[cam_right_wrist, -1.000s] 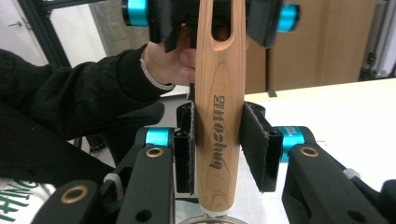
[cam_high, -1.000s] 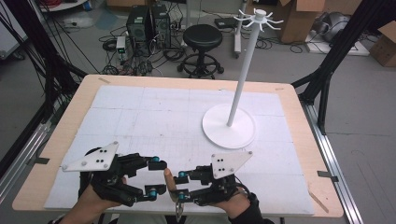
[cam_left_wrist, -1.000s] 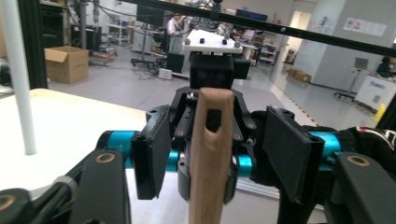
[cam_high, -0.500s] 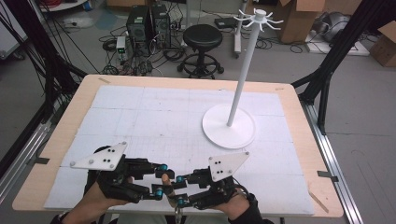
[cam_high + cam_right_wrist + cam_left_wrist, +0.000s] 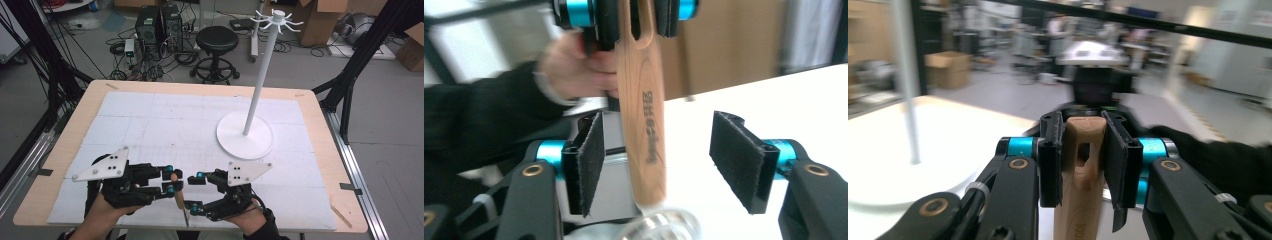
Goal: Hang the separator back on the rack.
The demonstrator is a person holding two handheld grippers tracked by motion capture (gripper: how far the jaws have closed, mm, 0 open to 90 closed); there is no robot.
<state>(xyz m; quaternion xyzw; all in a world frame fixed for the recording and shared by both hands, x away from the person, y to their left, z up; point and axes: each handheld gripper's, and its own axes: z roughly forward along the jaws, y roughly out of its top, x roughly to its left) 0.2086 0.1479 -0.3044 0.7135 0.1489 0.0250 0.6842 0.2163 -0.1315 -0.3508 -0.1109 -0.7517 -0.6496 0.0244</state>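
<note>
Both hands rest low at the near edge of the counter (image 5: 320, 150), forearms entering from below, the grippers pointing toward each other. The left gripper (image 5: 172, 182) is held level, jaws aimed to the right; its jaws have just closed and now clamp the top end of a wooden handle (image 5: 1080, 170) — the pads press on both sides of its slotted hole. The right gripper (image 5: 192, 192) faces left, tilted slightly; its jaws have just been opening and stand apart, with the handle between them but touching neither pad. The handle hangs from the left gripper's jaws, long axis near vertical, holed end up, lower end pointing down past the counter's near edge — beside the right gripper's jaws.
</note>
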